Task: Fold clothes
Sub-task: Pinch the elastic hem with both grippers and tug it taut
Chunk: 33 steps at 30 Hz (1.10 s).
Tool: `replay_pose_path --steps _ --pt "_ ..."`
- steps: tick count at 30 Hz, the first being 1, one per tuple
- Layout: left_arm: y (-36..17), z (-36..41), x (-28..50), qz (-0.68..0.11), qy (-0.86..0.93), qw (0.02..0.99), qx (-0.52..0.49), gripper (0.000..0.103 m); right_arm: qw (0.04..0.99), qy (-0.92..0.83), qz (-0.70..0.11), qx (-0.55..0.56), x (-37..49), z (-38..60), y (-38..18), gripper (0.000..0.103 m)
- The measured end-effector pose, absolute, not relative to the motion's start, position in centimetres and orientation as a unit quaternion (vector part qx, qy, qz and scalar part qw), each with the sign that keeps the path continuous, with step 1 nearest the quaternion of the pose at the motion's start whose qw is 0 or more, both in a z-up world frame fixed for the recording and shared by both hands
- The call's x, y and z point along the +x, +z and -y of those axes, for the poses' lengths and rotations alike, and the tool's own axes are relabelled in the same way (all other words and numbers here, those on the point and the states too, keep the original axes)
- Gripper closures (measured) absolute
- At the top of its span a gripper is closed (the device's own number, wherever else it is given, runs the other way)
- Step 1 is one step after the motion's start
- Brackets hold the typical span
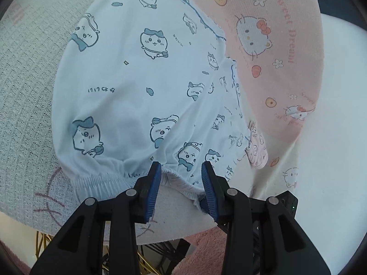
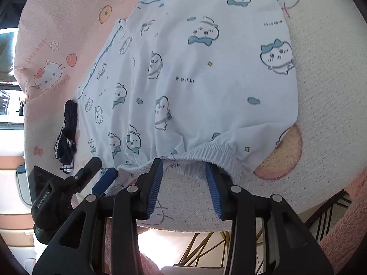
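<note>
Light blue shorts [image 1: 142, 84] printed with cartoon animals lie spread on a cloth-covered table, their elastic waistband [image 1: 101, 178] toward me. My left gripper [image 1: 181, 168] is open, its blue pads on either side of a stretch of waistband at the near edge. In the right wrist view the same shorts [image 2: 206, 80] lie flat, and my right gripper [image 2: 184, 166] is open around the waistband [image 2: 218, 151] further along. The left gripper [image 2: 101, 174] shows at the lower left of that view, beside the shorts' corner.
A pink cartoon-cat blanket [image 1: 275, 45] lies beyond the shorts, and a white waffle towel [image 1: 27, 91] is under them. A dark striped garment [image 2: 66, 133] sits on the blanket at the left. A small pink printed garment [image 1: 257, 151] peeks out. Gold wire legs [image 2: 206, 247] and pink fluffy rug [image 2: 344, 229] lie below.
</note>
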<state>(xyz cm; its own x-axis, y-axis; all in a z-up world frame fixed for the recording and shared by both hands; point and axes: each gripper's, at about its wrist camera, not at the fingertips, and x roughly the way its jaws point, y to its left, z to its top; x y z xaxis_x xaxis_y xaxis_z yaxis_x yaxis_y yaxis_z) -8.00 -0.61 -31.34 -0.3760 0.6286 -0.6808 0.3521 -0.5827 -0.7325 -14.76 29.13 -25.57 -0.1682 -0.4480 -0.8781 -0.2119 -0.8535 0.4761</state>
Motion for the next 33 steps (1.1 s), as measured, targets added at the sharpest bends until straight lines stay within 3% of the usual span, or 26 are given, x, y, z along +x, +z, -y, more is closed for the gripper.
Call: replay_pose_path --steps 1,2,7,11,13,15,18,21,25,29,33 --pt "-31.3 0.5 -7.9 0.429 0.706 0.092 -0.556 0.087 0.076 -0.727 0.241 0.639 -14.6 -29.1 -25.5 0.088" --pt "-31.4 0.5 -7.7 0.412 0.708 0.088 -0.567 0.098 0.070 -0.734 0.223 0.638 -14.4 -29.2 -25.5 0.090" --pt "-32.6 2.1 -6.6 0.380 0.700 0.078 -0.599 0.097 0.061 -0.740 0.214 0.635 -14.4 -31.0 -25.2 0.099" --pt "-33.3 3.1 -6.2 0.452 0.670 0.121 -0.576 0.097 0.080 -0.724 0.259 0.634 -14.3 -31.1 -25.4 0.092" --pt "-32.8 2.6 -6.7 0.430 0.679 0.135 -0.579 0.095 0.104 -0.715 0.272 0.635 -14.4 -30.7 -25.5 0.079" --pt "-33.4 1.5 -6.9 0.444 0.649 0.153 -0.599 0.084 0.120 -0.705 0.293 0.634 -14.3 -30.3 -25.5 0.071" --pt "-34.5 0.9 -6.3 0.487 0.615 0.172 -0.596 0.065 0.128 -0.699 0.315 0.628 -14.4 -30.2 -25.3 0.071" --pt "-34.8 0.2 -6.2 0.482 0.620 0.159 -0.598 0.064 0.126 -0.703 0.325 0.620 -14.4 -30.4 -24.8 0.060" --pt "-34.8 0.4 -6.4 0.492 0.628 0.142 -0.586 0.064 0.123 -0.708 0.338 0.607 -14.5 -30.6 -24.2 0.056" --pt "-33.9 -0.1 -6.6 0.498 0.640 0.156 -0.564 0.064 0.112 -0.692 0.315 0.640 -14.9 -29.6 -26.0 0.055" --pt "-33.3 1.0 -6.4 0.536 0.632 0.166 -0.534 0.064 0.128 -0.689 0.344 0.625 -14.5 -30.0 -25.9 0.055"
